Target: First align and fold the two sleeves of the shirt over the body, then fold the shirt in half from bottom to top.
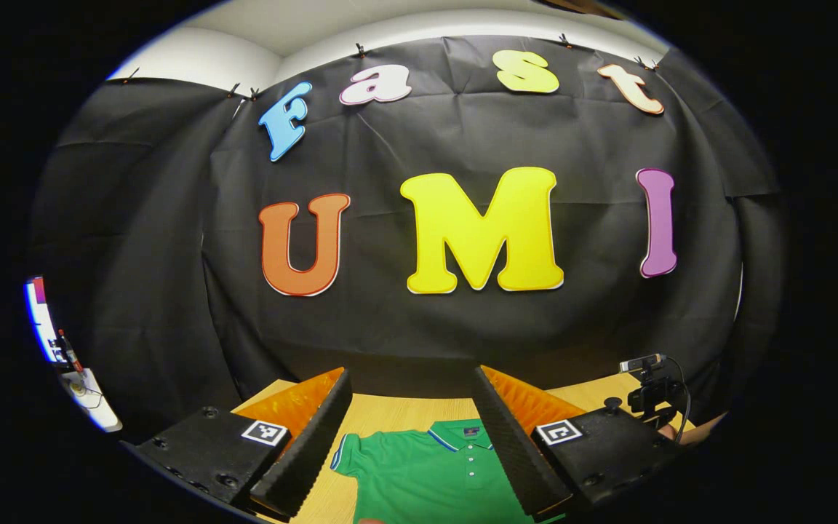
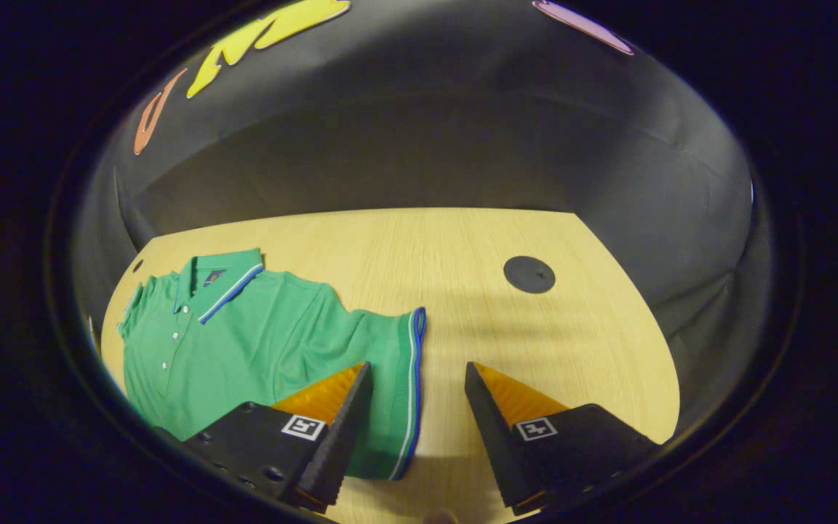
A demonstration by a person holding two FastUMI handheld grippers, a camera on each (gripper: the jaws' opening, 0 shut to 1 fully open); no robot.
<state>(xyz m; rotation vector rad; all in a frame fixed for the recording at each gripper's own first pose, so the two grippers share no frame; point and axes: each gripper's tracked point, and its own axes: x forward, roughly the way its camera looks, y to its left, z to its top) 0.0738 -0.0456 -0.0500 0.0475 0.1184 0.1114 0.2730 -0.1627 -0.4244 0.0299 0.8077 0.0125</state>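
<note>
Shirt (image 2: 244,342) flat on tabletop (image 2: 535,342), green, collar toward upper left of right gripper view, buttons up, nothing folded yet. Sleeve (image 2: 390,378) stretched out toward lower centre, striped cuff edge running roughly top to bottom of frame, lying between the fingers of the right tongs (image 2: 419,407). Right tongs spread wide, holding nothing, one finger over the sleeve cloth, the other over bare wood. Left tongs (image 1: 412,437) also wide and empty, raised and aimed at the back wall, shirt collar (image 1: 455,437) low in the frame between the fingers. Dark round cap (image 2: 529,274) set in tabletop at centre right, well apart from shirt. Small camera on stand (image 1: 648,389) at lower right of left gripper view. Right tongs clearly nearer to a sleeve; likely first grab is that cuff, then carry toward upper left over the body.
</note>
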